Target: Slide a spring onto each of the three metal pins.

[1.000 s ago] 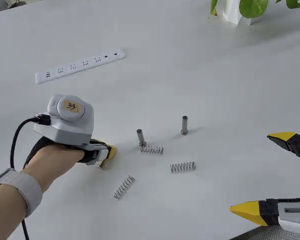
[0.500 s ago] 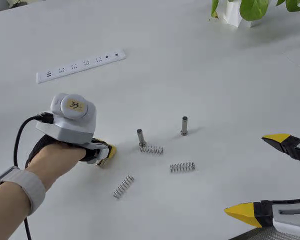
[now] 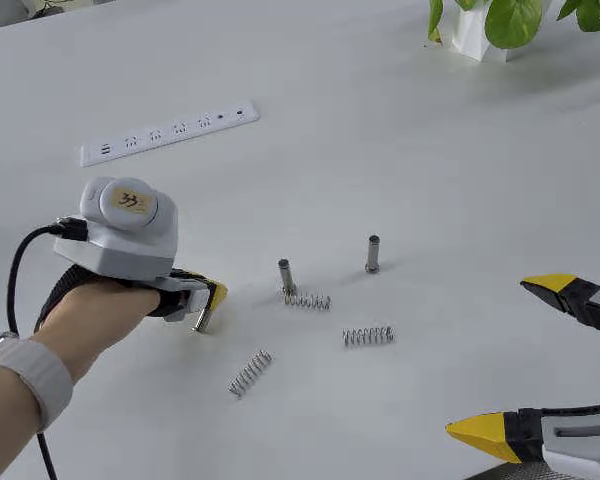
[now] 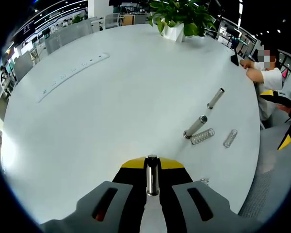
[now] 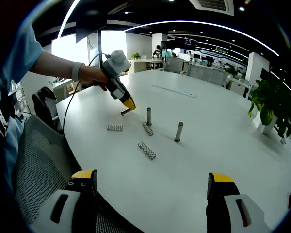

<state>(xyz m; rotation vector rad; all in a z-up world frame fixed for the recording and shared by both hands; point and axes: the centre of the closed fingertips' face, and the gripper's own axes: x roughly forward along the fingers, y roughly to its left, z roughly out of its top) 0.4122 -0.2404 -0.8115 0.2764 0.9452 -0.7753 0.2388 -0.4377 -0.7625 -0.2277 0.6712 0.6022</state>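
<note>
- White table [image 3: 400,150]; power strip [image 3: 170,131] upper left.
- Left gripper [image 3: 210,298], left of centre, clamped on one pin [image 4: 152,174].
- Two upright pins [image 3: 286,277] [image 3: 373,253] and three loose springs [image 3: 307,300] [image 3: 368,336] [image 3: 250,372] at centre.
- Right gripper [image 3: 510,358], lower right, jaws wide apart, holding nothing.

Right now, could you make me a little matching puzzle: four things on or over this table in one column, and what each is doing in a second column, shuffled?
Things
1. left gripper
2. right gripper
3. power strip
4. far pin, the one farthest from the left gripper

States
A. jaws wide apart, holding nothing
B. stands upright on the table, with no spring on it
C. lies flat beyond the pins
D. shut on a metal pin

Pairs: 1-D, 2-A, 3-C, 4-B
</note>
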